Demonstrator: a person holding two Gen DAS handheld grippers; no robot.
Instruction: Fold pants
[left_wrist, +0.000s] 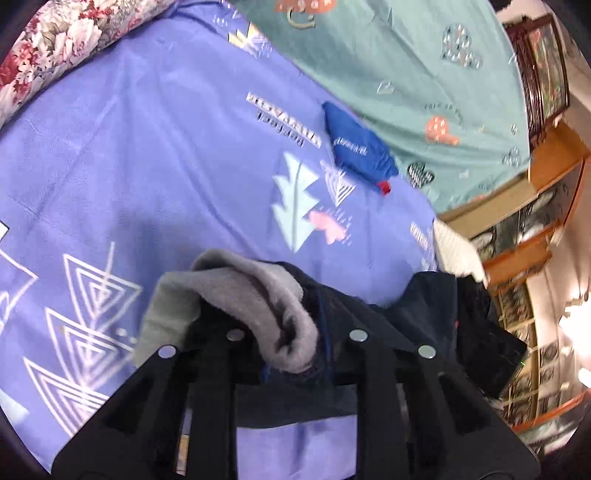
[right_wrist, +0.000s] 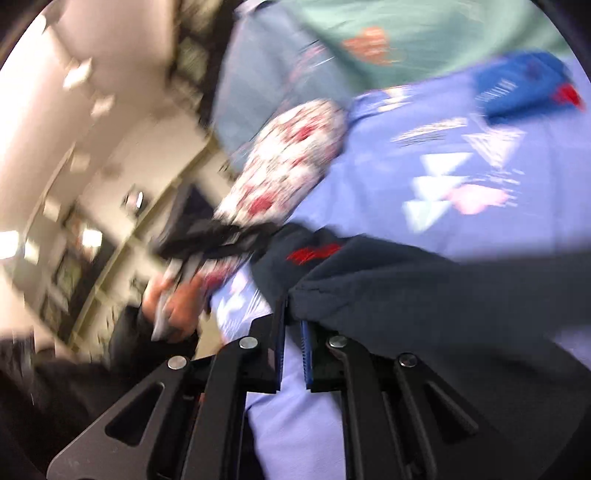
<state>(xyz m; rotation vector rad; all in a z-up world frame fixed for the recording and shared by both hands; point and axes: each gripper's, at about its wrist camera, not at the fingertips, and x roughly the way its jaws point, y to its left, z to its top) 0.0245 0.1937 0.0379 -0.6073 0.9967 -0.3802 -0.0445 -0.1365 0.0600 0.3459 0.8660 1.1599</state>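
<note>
left gripper (left_wrist: 295, 354) fingers clenching the pants (left_wrist: 369, 325) by the grey-lined edge | right gripper (right_wrist: 293, 354) fingers pinching the pants' navy hem, narrow gap | pants hanging bunched just over the bed (left_wrist: 147, 147) | risk: thick fleece slipping out, fold going crooked

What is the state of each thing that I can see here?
Pants: dark, lifted and bunched, grey lining turned out.
Left tongs: shut on pants.
Right tongs: shut on pants.
Blue garment: folded, lying on the bedsheet.
</note>
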